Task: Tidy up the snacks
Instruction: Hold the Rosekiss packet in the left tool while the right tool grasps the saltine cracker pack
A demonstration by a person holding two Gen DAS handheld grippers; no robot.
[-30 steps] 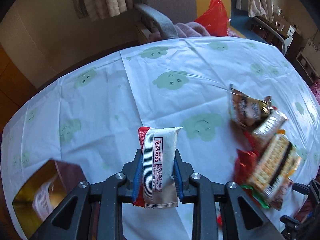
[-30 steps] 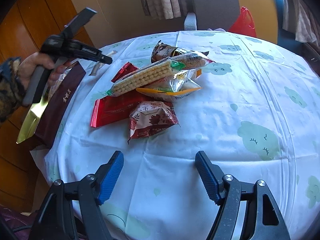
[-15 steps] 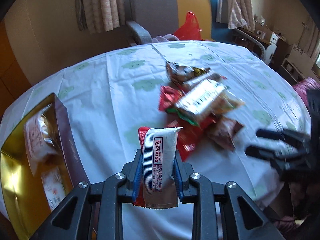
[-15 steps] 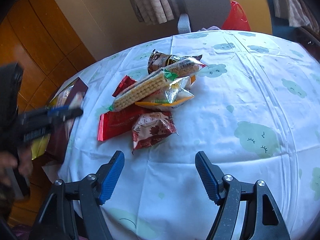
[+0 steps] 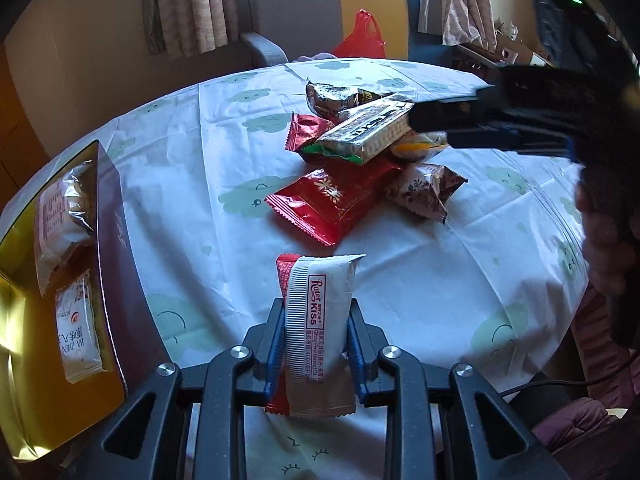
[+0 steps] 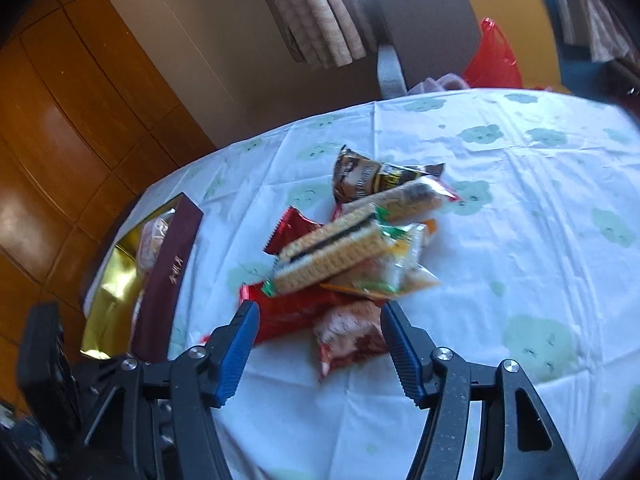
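Note:
My left gripper (image 5: 317,306) is shut on a white and red snack packet (image 5: 320,332), held upright above the cloud-print tablecloth. To its left lies the open maroon box (image 5: 116,248) with a gold inside and packets in it. A pile of snacks sits mid-table: a wafer pack (image 5: 368,130), a red packet (image 5: 332,196) and a brown leaf-print packet (image 5: 424,188). My right gripper (image 6: 320,308) hovers over the pile's near edge, its jaws closing. The leaf-print packet (image 6: 352,332) lies under and between them; the pads are not touching it. The wafer pack (image 6: 332,256) lies just beyond.
A grey and yellow armchair (image 5: 320,12) with a red plastic bag (image 5: 360,36) stands behind the table. The maroon box (image 6: 168,276) sits at the table's left edge, near wooden wall panels (image 6: 60,120). White tablecloth (image 6: 540,240) stretches to the right of the pile.
The left gripper has swung with its packet, so the pile is now ahead and the box at left. The right gripper has moved in over the pile and its jaws have narrowed.

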